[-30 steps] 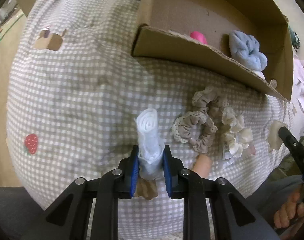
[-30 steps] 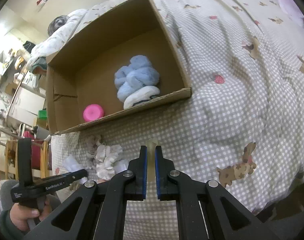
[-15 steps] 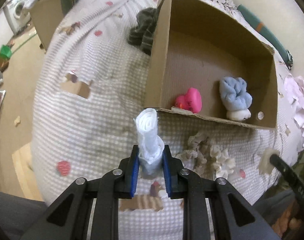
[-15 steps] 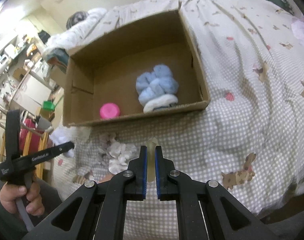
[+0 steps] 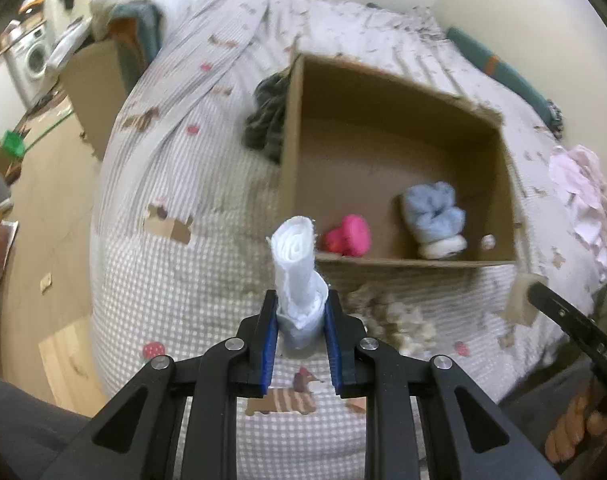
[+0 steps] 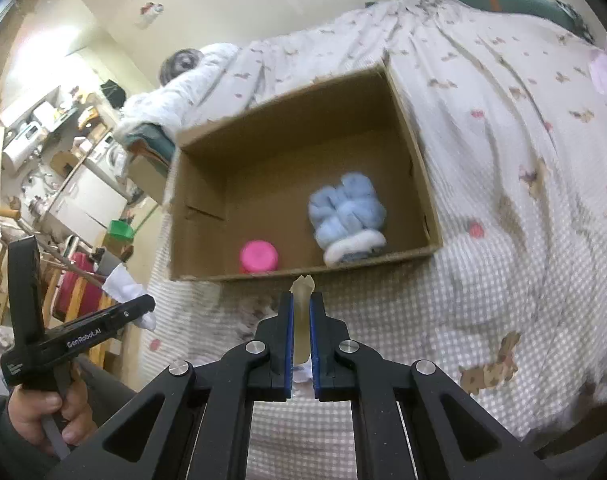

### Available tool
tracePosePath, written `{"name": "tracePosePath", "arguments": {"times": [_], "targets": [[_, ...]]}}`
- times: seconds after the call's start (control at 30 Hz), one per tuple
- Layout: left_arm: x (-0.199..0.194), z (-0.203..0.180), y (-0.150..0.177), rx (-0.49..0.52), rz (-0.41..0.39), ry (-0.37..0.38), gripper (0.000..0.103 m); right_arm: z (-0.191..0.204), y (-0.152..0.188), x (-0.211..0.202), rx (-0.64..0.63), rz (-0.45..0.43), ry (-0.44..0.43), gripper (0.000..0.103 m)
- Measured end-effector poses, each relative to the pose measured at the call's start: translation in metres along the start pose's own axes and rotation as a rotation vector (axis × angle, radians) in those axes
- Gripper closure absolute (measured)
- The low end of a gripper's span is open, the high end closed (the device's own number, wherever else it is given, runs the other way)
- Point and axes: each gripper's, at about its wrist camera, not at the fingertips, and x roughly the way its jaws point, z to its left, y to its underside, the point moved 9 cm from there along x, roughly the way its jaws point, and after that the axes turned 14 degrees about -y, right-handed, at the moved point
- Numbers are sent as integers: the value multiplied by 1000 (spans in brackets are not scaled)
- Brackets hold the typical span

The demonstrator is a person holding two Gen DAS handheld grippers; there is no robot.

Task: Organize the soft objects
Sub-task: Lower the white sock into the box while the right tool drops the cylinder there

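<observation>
My left gripper (image 5: 301,320) is shut on a rolled white-and-pale-blue cloth (image 5: 297,264), held upright above the checked bedspread in front of the cardboard box (image 5: 295,120). My right gripper (image 6: 300,320) is shut on a thin beige soft piece (image 6: 301,292), just before the box's near wall (image 6: 303,272). In the box lie a pink soft toy (image 5: 349,236) (image 6: 259,256) and a blue fluffy bundle with a white cuff (image 5: 435,216) (image 6: 347,212). Several frilly scrunchies (image 5: 391,314) lie on the bed right of my left gripper.
A dark grey cloth (image 5: 265,116) lies against the box's left outer wall. A pink garment (image 5: 583,184) lies at the bed's right edge. The wooden floor (image 5: 43,200) drops off to the left. The left gripper also shows in the right wrist view (image 6: 143,304).
Both grippers have risen and drawn back from the bed with their loads. The box now shows from above and the scrunchies lie further below.
</observation>
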Motion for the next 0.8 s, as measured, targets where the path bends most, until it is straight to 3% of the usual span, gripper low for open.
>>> {"name": "tracePosePath", "arguments": {"times": [0.33, 0.6, 0.8], "targets": [[-33, -27, -67, 71, -119, 31, 83, 26, -59, -13, -94, -77, -40, 94], [6, -48, -84, 100, -97, 27, 83, 5, -81, 22, -69, -87, -51, 94], [47, -56, -76, 131, -76, 8, 83, -14, -69, 61, -31, -6, -13, 94]]}}
